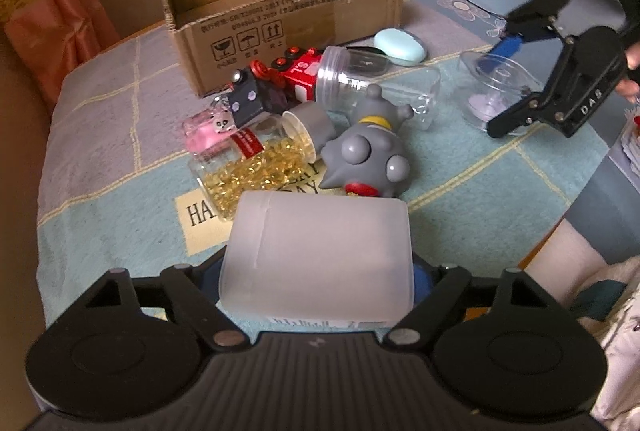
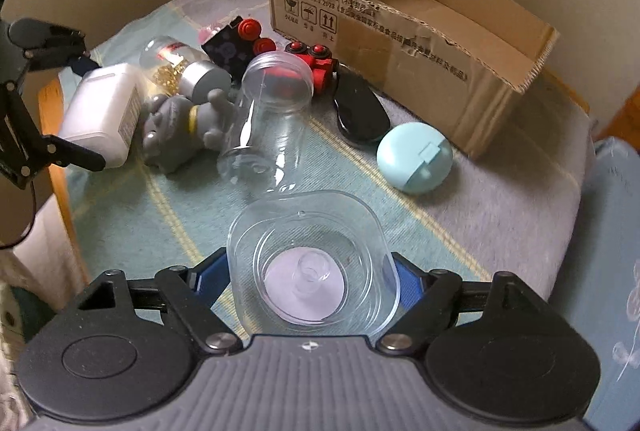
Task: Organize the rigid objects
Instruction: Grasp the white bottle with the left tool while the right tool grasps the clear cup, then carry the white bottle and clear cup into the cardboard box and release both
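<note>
Two grips are full: our left gripper (image 1: pixel 316 271) clamps the frosted white bottle (image 1: pixel 316 255), our right gripper (image 2: pixel 312 283) the clear cup (image 2: pixel 312 267). We should keep both level and lift them clear of the pile toward the cardboard box (image 1: pixel 280 31), open at twelve o'clock. The bottle looks cloudy, smooth and squarish, with a label.
</note>
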The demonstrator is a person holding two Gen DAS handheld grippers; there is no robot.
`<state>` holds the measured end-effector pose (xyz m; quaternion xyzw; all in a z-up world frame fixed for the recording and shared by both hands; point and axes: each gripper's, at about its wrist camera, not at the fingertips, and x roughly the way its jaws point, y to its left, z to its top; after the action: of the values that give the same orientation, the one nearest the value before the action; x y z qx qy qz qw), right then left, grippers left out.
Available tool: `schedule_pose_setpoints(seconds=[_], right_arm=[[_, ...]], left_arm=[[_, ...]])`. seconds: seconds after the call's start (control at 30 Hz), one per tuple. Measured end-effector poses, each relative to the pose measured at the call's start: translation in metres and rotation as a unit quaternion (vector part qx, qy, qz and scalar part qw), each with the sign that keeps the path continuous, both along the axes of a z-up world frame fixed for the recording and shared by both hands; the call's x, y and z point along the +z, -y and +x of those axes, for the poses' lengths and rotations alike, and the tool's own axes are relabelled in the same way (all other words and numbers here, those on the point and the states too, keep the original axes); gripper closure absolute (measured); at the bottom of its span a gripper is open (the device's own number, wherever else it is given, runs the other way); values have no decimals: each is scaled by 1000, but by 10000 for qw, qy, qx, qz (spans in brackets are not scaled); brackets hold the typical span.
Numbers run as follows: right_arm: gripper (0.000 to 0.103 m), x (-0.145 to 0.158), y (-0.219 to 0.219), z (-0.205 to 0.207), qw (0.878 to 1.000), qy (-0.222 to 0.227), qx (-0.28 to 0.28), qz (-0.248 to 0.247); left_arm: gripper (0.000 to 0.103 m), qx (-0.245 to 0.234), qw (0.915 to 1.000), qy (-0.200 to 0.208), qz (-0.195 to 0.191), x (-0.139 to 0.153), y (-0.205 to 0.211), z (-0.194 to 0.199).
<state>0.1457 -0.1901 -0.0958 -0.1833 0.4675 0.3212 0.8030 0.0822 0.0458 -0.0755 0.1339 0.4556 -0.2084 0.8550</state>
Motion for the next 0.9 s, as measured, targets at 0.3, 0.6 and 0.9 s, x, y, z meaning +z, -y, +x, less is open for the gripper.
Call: schedule_pose_setpoints(seconds=[0.3, 0.6, 0.9], right_arm=[[17, 46, 2, -5, 9989, 303, -92, 336], [17, 100, -9, 27, 9932, 978, -197, 602], [17, 118, -18, 91, 9879, 1218, -605, 739]], left_arm=[[20, 103, 9996, 228, -144, 48, -2, 11], [20, 235, 9973, 663, -211, 98, 7, 86], [20, 480, 9957, 777, -170, 110, 24, 178]])
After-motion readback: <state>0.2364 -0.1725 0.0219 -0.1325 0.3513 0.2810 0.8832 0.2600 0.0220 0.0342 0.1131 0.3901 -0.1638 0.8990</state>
